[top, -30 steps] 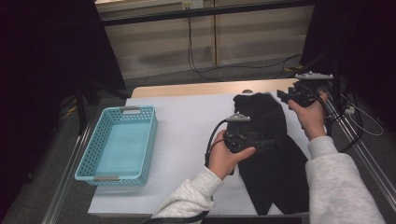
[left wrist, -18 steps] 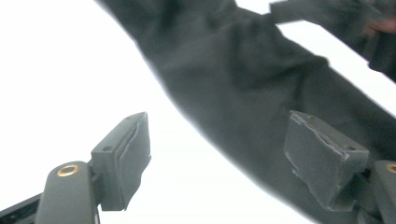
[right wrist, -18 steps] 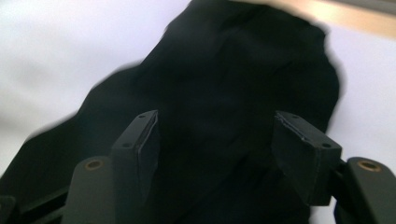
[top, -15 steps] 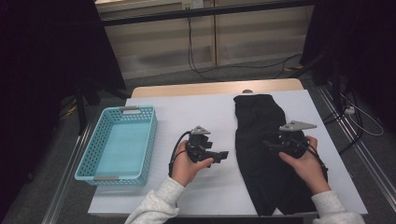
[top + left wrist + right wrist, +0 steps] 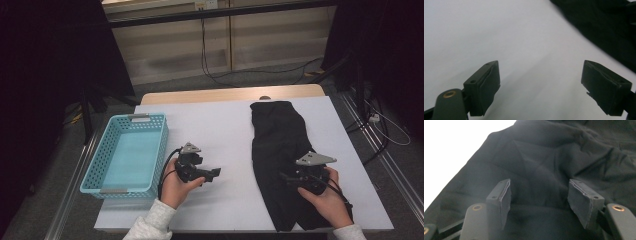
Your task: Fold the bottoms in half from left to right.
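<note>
Black garment (image 5: 280, 150) laid lengthwise along the tabletop's (image 5: 215, 120) right edge. Right tool (image 5: 292, 177) hovers over its near end, jaws apart, nothing clamped; left tool (image 5: 212, 173), jaws just opened and empty, waits mid-tabletop beside the basket (image 5: 102, 167).

Left tongs (image 5: 216, 173) sit low in the left hand (image 5: 176, 184), pointing sideways toward the right, their jaws wide apart with nothing between them after just opening further. Right tongs (image 5: 284, 176) are gripped in the right hand (image 5: 325, 196), aimed back toward the left, jaws apart and pressing on nothing after easing slightly inward. Both forearms come in from the near edge, pale sleeves showing.
</note>
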`<state>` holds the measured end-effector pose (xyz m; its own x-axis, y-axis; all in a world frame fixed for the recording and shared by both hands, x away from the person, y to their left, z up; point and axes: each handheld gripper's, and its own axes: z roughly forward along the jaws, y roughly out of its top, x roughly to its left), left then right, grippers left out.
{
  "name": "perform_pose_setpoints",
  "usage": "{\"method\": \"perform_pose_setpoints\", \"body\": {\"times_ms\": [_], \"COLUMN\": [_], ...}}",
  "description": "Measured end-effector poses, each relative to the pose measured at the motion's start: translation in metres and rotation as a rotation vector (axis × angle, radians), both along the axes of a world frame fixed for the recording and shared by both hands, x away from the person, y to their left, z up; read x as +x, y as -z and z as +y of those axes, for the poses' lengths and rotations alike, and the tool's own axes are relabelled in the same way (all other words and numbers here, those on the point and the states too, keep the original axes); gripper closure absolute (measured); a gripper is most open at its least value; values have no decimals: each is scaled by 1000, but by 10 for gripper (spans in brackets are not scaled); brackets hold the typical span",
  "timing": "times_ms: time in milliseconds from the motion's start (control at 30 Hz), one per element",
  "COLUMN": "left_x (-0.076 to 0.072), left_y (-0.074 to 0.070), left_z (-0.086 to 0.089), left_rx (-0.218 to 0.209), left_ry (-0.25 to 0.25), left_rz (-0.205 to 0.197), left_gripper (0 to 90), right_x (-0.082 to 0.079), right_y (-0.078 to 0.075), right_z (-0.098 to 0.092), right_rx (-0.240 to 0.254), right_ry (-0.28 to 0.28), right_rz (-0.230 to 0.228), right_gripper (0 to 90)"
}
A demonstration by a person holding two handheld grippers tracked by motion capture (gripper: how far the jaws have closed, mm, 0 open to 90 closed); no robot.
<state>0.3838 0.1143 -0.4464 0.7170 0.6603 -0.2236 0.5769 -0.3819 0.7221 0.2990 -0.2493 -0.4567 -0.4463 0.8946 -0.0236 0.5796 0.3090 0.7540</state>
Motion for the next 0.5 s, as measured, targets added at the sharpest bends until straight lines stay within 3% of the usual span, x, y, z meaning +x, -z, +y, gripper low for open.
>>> {"method": "perform_pose_setpoints", "body": {"times_ms": [133, 233, 300, 500], "left_x": [1, 2, 4, 8], "left_y": [2, 4, 6, 8], "left_z": [7, 9, 11, 20], "left_rx": [-14, 5, 7, 9], "left_ry": [-22, -26, -13, -47], "left_rz": [-1, -8, 0, -7], "left_gripper": [138, 138, 134, 121], "right_x": [-5, -9, -13, -20], "right_y": [-1, -4, -5, 0], "right_z": [-1, -1, -1, 11], "right_rx": [6, 23, 38, 23], "right_ry": [1, 2, -13, -71], "right_rz": [-12, -24, -26, -8], "right_gripper": [357, 363, 378, 397]}}
